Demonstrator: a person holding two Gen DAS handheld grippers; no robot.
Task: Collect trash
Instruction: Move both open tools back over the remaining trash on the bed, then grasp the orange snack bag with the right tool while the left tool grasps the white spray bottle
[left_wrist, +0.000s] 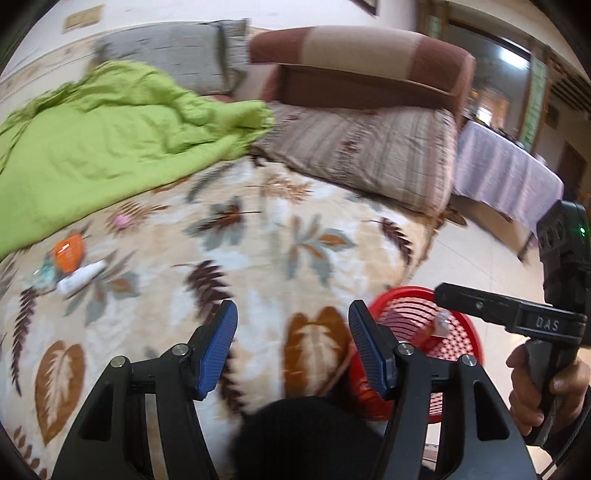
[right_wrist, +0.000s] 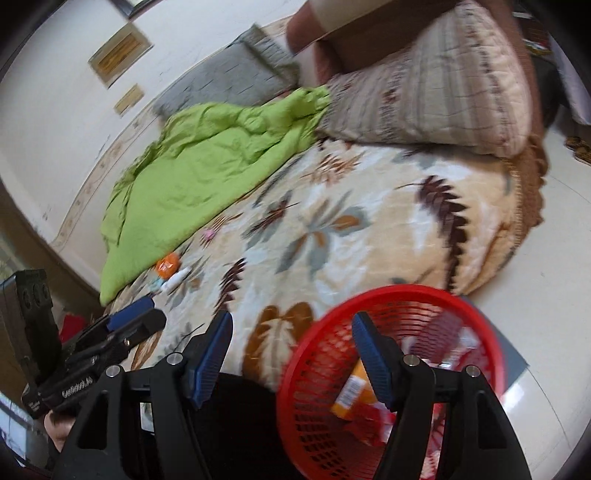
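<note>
Blue-padded fingers of the left gripper (left_wrist: 291, 354) stand apart with nothing between them, over a leaf-patterned blanket (left_wrist: 258, 236) on a bed. The right gripper (right_wrist: 291, 354) is likewise spread and empty, poised above a red basket (right_wrist: 480, 325) on the floor at the bed's edge, which already holds an orange packet (right_wrist: 351, 395). Remaining trash lies well away to the left, beside a green quilt (left_wrist: 92, 147): an orange wrapper (left_wrist: 68, 251), a white tube (left_wrist: 79, 278) lying slantwise toward it, and a small pink scrap (left_wrist: 122, 221) farther back. Judging by position, the left hand is nearer that cluster.
</note>
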